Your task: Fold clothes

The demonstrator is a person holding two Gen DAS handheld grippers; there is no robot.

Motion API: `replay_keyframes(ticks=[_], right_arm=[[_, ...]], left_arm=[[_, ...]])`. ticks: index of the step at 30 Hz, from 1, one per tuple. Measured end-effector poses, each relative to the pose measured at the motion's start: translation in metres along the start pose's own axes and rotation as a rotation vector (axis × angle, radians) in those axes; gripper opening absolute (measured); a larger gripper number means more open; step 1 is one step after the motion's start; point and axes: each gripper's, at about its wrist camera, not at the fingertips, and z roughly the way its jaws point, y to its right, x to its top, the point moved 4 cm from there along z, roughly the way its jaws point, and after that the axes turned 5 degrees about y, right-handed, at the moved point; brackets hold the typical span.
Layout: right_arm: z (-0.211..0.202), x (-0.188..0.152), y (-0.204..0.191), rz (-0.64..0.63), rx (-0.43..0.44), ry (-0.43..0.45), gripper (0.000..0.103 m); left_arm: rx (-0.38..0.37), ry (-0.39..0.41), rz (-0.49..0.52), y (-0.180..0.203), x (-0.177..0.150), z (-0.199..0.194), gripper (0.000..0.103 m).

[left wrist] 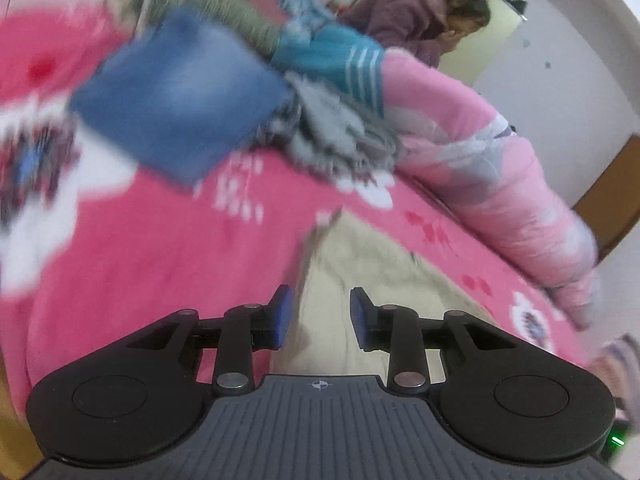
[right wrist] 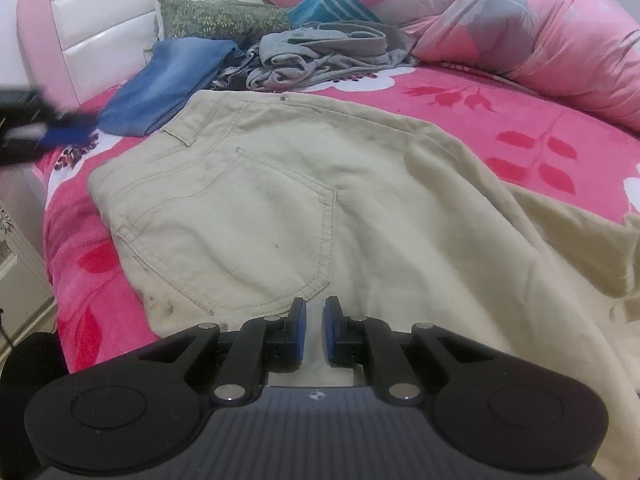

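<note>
We see the beige trousers spread on the pink floral bed, back pocket up, directly ahead of and under the right gripper. Its jaws are nearly closed, a thin gap left; whether they pinch the fabric beneath we can't tell. Left gripper jaws stand partly apart, nothing gripped, trouser cloth just beyond them. Left view is motion-blurred. Beyond the jaws: folded blue jeans, grey garment pile, pink quilt. A person at far edge, partly cut off.
</note>
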Motion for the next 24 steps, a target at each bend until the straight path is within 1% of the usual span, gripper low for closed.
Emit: replay_keyframes(ticks=[2,4,7,8,10,12,15,18,21,23,24], right_arm=[[0.0,0.0,0.001,0.005,0.002,0.003,0.009],[-0.001,0.0,0.0,0.008,0.0,0.002,0.009],[-0.001,0.0,-0.001,0.011,-0.006,0.0,0.009],[-0.001,0.0,-0.001,0.012,-0.008,-0.001,0.009],[-0.001,0.001,-0.002,0.013,-0.012,-0.003,0.009],[-0.001,0.001,-0.002,0.018,-0.013,-0.002,0.009],[-0.001,-0.001,-0.002,0.03,-0.011,0.005,0.009],[-0.001,-0.002,-0.003,0.038,-0.011,0.011,0.01],[-0.002,-0.003,-0.003,0.038,-0.015,0.014,0.01],[-0.002,-0.003,-0.003,0.041,-0.015,0.015,0.01],[-0.002,-0.003,-0.003,0.042,-0.015,0.016,0.01]], left_arm=[[-0.077,-0.06,-0.094,-0.008,-0.017,0.001,0.032],[-0.106,-0.101,-0.162,-0.012,-0.03,0.011,0.034],[-0.092,-0.128,-0.193,-0.01,-0.043,0.033,0.037],[-0.086,-0.124,-0.21,-0.011,-0.043,0.039,0.038],[-0.104,-0.098,-0.253,-0.014,-0.042,0.042,0.038],[-0.114,-0.075,-0.266,-0.013,-0.04,0.044,0.038],[-0.111,-0.054,-0.245,-0.011,-0.039,0.044,0.036],[-0.11,-0.041,-0.241,-0.01,-0.038,0.042,0.033],[-0.104,-0.045,-0.244,-0.011,-0.037,0.04,0.033],[-0.075,-0.051,-0.249,-0.012,-0.036,0.038,0.041],[-0.053,-0.049,-0.251,-0.013,-0.035,0.037,0.047]])
